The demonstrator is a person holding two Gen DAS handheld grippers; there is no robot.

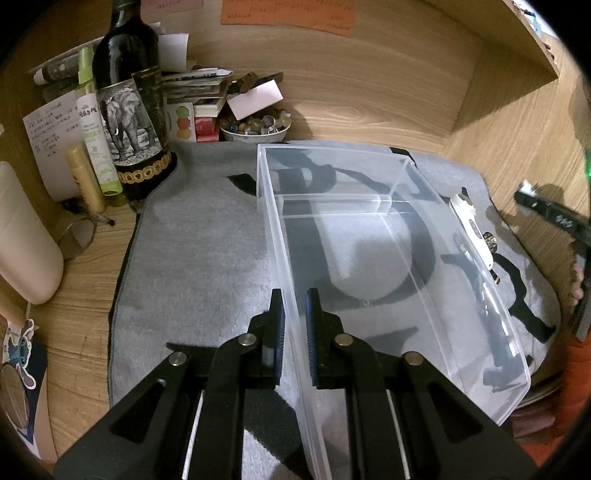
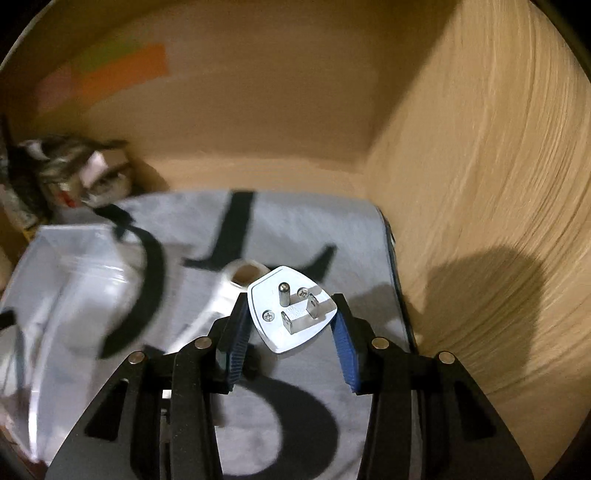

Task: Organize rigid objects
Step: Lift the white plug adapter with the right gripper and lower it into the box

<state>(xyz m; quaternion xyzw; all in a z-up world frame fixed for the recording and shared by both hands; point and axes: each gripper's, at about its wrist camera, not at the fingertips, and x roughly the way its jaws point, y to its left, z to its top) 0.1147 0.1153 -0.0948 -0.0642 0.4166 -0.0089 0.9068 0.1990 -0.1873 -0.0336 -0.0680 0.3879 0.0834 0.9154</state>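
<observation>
Meanwhile, on a grey cloth mat with black markings [image 1: 207, 258] spread over a wooden desk [image 1: 369, 96], a clear plastic storage box with an inner divider [image 1: 369, 229] stands as the centre of the scene. The left gripper [image 1: 295, 325] is clamped on the box's near left wall, its blue-padded fingers [image 1: 280, 332] pressing the thin clear plastic from either side.

To the right of the box, the right gripper [image 2: 291, 332] grips a white three-pin plug adapter [image 2: 291, 310], pin face up towards the camera, its sides wedged between the blue pads [image 2: 236, 339]. In the right wrist view the adapter hangs above the mat, with the box blurred to the left. No earlier picture shows whether these jaws have been moving.

Just outside the box's right wall, a long white plastic device [image 1: 471, 229] lies on the mat, small metal pieces [image 1: 491, 240] beside it; what it is cannot be told. In the left wrist view the black right gripper [image 1: 550, 218] shows at the far right edge, with fingertips of the person's hand [image 1: 576, 284] behind it.

Beyond the box's far left corner stand a dark glass bottle with an elephant label [image 1: 129, 110], a green-and-white tube [image 1: 96, 136], a gold cylinder [image 1: 83, 177] and a white bowl of coloured stones [image 1: 255, 127], backed by stacked papers and boxes [image 1: 195, 88]. An orange paper note [image 1: 288, 13] hangs on the desk's back panel.
</observation>
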